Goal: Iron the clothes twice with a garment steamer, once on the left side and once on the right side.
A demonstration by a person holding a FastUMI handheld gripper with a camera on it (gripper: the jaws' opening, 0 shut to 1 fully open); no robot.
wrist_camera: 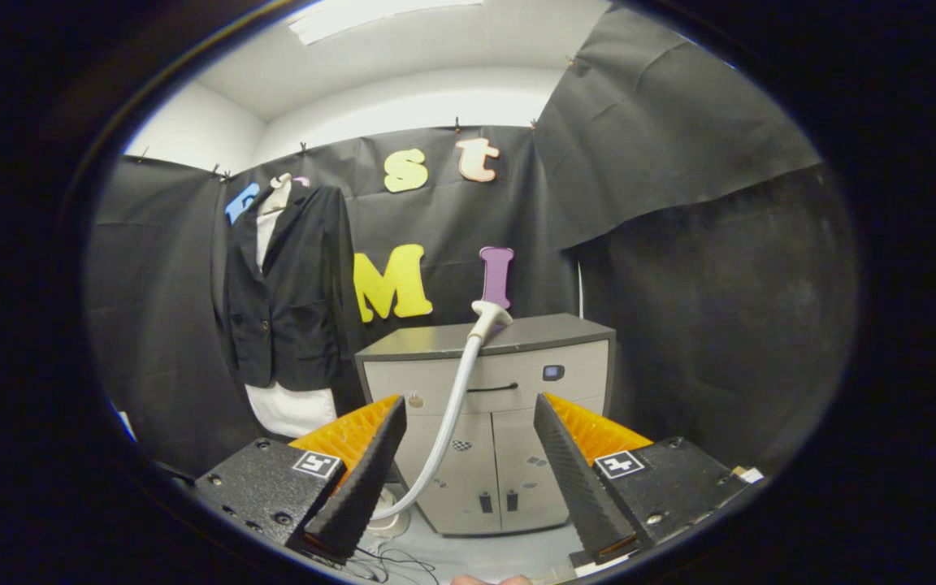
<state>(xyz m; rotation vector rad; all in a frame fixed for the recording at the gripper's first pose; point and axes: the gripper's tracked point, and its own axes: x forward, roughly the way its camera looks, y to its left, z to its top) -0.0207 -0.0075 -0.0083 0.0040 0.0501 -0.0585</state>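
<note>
The steamer head [490, 312] sits on top of the cabinet [509, 422], near its front edge, and its pale hose [450, 414] curves down past the cabinet's front to a white base [388, 520] on the floor. Nearest us, the gripper [468, 475] has its jaws spread wide, nothing between the fingers [362, 479], and the hose runs up through the gap beyond them. Behind, the cabinet shows a drawer handle and two doors. Further back, beside the cabinet, a dark jacket [289, 292] over a white shirt [289, 406] hangs against the black cloth wall [679, 244], well apart from the fingers.
</note>
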